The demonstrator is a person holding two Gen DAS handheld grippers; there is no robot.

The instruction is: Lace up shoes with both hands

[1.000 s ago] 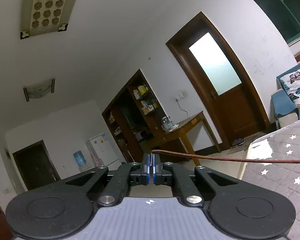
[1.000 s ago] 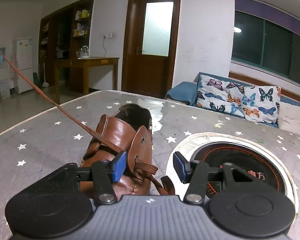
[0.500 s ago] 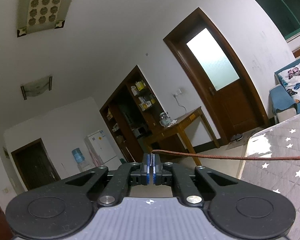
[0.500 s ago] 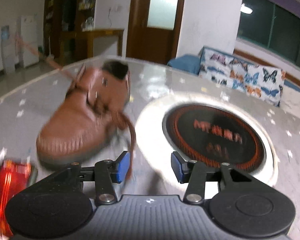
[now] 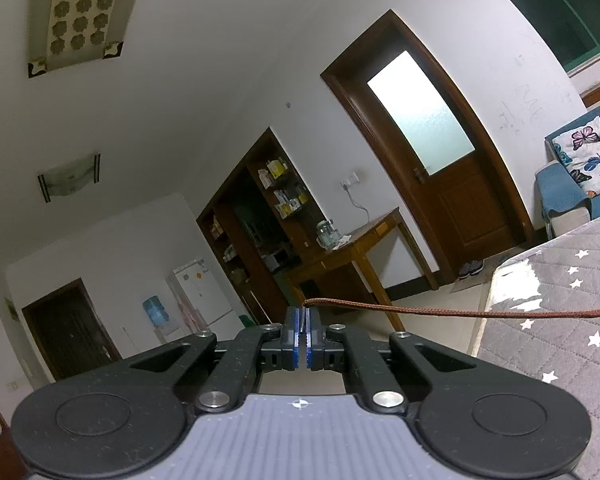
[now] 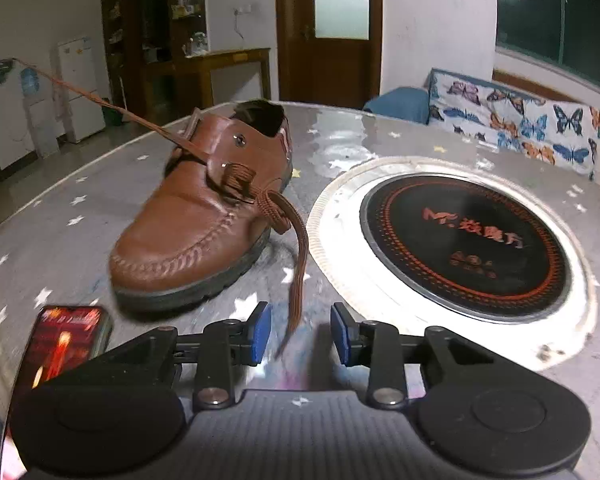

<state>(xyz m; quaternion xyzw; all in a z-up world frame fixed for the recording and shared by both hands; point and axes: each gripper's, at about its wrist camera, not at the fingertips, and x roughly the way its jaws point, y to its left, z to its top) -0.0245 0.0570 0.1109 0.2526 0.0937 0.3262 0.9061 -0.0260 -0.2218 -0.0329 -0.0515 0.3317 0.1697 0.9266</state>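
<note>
- Shoe (image 6: 204, 216): a brown leather lace-up, standing upright on my grey star-printed tablecloth (image 6: 60, 208), toe towards my right gripper and just left of the round induction hob (image 6: 466, 242) set into the table.
- Shoelace (image 6: 296, 248): brown and flat. One end hangs off the shoe's near side, and its tip lies between the blue pads (image 6: 260, 332) of my right gripper (image 6: 300, 334), touching neither that I can see.
- My right gripper's jaws are closing with a clear gap left; they do not press the lace.
- The shoelace's other end runs taut from the eyelets up and away to the left.
- My left gripper (image 5: 302, 334) is clamped tight on that end, off the table edge, with the lace stretching away to the right.
- A phone (image 6: 64, 344) with a red lit screen lies by the shoe's toe.
</note>
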